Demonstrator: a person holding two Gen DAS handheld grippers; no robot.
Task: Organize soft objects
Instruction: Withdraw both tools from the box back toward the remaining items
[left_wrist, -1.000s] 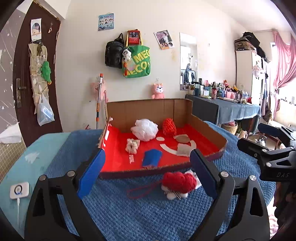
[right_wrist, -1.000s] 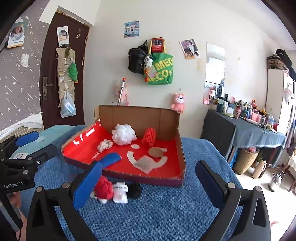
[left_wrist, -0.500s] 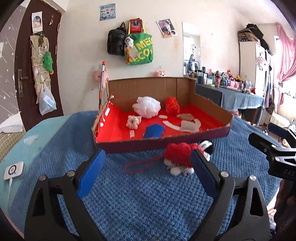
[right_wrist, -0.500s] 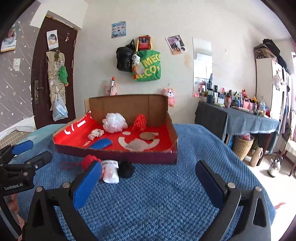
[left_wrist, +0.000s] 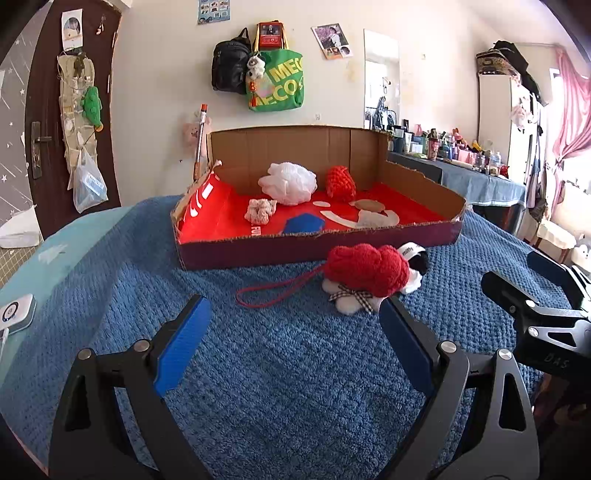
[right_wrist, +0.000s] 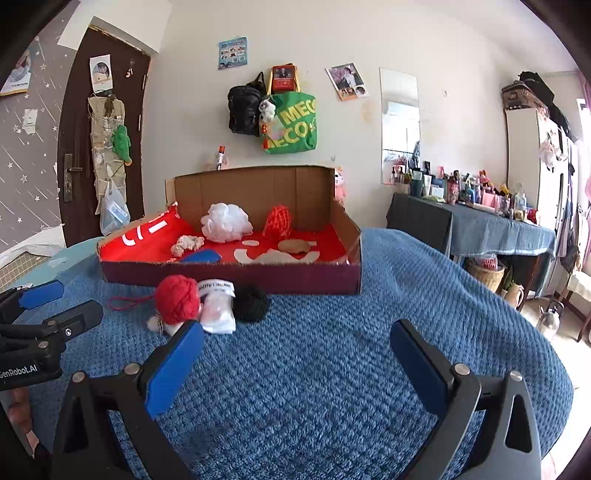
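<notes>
A red knitted toy (left_wrist: 364, 270) with a white base, a checked bow and a red cord lies on the blue blanket in front of the cardboard box (left_wrist: 317, 247). Beside it lie a white bundle (right_wrist: 218, 308) and a black woolly ball (right_wrist: 251, 302). Inside the red-lined box sit a white puff (left_wrist: 288, 182), a red knitted piece (left_wrist: 340, 182), a small pink-white scrunchie (left_wrist: 260, 209) and a blue piece (left_wrist: 304, 223). My left gripper (left_wrist: 293, 317) is open, low over the blanket just short of the red toy. My right gripper (right_wrist: 297, 349) is open, right of the pile.
The blue blanket (right_wrist: 332, 369) covers a bed. A white device (left_wrist: 14, 312) lies at its left edge. A table with bottles (right_wrist: 480, 218) and a basket (right_wrist: 484, 273) stand to the right. Bags hang on the wall behind the box.
Both grippers have sunk toward the blanket and tilted up, so the box and toy pile now sit higher in view and closer. Jaws stayed wide.
</notes>
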